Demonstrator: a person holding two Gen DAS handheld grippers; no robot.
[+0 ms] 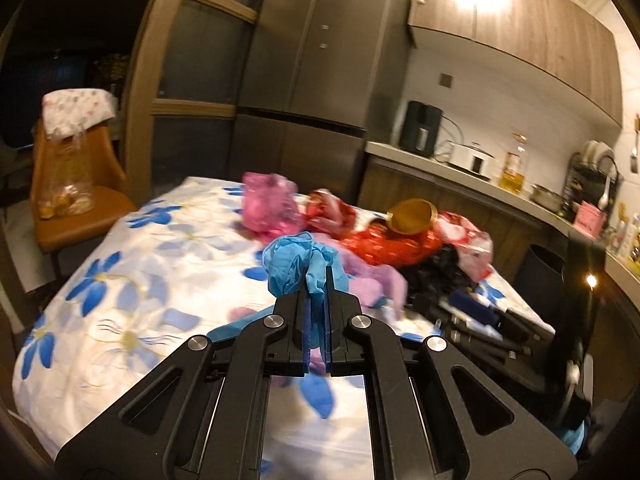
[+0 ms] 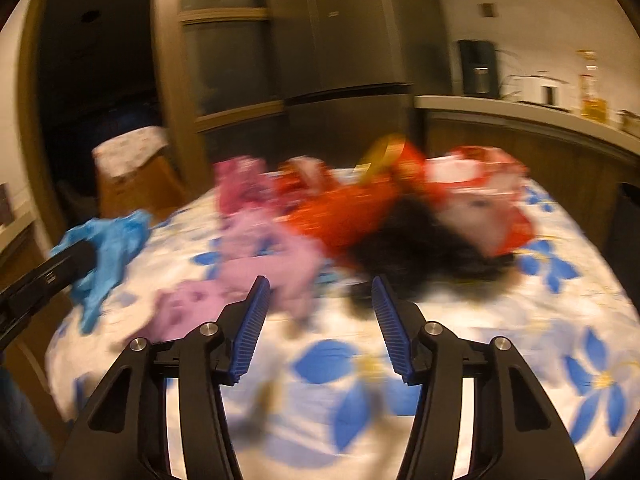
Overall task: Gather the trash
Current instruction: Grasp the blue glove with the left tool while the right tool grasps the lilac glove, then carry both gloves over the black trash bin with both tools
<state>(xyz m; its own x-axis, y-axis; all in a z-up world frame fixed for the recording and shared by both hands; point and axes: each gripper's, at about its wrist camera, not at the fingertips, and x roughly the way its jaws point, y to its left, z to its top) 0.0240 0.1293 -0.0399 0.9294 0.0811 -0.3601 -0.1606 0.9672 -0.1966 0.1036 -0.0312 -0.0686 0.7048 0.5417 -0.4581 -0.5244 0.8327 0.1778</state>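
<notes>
Blue crumpled glove material (image 1: 298,266) is pinched between the pads of your left gripper (image 1: 318,280), whose jaws are clamped nearly together on it; from the right wrist view the same blue wad (image 2: 108,248) hangs off that gripper, lifted above the left edge of the table. Your right gripper (image 2: 318,292) has its jaws apart with nothing between the ribbed blue pads (image 2: 250,330), hovering over the flowered tablecloth (image 2: 332,364). Beyond it, blurred, lies the rest of the trash: a pale purple glove (image 2: 276,268) just ahead of the left pad, a black bag (image 2: 416,252), red wrappers (image 2: 344,216) and a pink bag (image 1: 268,204) further back.
</notes>
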